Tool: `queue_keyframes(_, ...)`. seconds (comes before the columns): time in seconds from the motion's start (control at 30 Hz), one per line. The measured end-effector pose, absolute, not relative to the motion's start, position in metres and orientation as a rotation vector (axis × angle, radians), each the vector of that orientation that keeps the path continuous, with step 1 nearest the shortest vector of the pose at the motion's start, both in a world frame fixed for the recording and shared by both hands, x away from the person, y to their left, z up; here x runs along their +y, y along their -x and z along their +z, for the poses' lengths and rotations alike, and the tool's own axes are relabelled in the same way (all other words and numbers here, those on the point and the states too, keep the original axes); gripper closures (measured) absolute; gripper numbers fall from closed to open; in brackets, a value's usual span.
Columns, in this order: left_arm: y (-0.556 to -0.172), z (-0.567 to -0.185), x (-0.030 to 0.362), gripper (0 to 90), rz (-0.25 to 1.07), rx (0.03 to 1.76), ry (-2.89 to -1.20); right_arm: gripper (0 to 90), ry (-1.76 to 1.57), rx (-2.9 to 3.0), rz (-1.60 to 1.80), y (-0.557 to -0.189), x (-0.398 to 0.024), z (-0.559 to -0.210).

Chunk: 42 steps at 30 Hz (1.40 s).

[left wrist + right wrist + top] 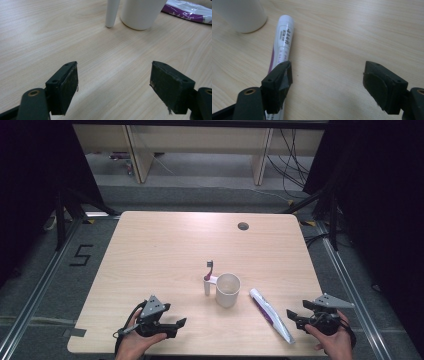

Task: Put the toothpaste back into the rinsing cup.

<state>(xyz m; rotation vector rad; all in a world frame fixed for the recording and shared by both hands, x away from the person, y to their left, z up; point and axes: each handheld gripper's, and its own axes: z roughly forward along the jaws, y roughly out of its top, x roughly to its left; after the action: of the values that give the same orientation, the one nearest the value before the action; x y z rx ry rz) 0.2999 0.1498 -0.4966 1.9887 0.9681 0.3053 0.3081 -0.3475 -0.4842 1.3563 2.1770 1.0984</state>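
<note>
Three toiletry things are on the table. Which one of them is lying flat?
The toothpaste tube, white with a purple stripe, lies flat just right of the cup. The cup stands upright, and the toothbrush stands upright at the cup's left side.

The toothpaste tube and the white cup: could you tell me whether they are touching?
Apart. The right gripper view shows a strip of bare table between the toothpaste tube and the white cup.

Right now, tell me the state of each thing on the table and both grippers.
Cup: upright, empty as far as visible.
Toothbrush: standing upright beside the cup's handle.
Toothpaste tube: lying flat, right of the cup.
Left gripper: open, holding nothing.
Right gripper: open, holding nothing, beside the tube.
</note>
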Motion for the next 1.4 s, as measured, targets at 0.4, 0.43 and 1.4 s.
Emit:
queue_keyframes(0.4,-0.298,-0.497,0.151,21.6,0.322,0.976,-1.958,40.0,-1.218,2.233,1.157,-0.294,-0.332,-0.455)
queue_keyframes(0.43,-0.298,-0.497,0.151,21.6,0.322,0.976,-1.958,41.8,-1.221,2.258,1.161,-0.293,-0.330,-0.453)
queue_keyframes(1.4,-0.298,-0.500,0.152,22.0,0.329,0.966,-2.002,85.9,-1.049,2.584,1.050,-0.281,-0.290,-0.479)
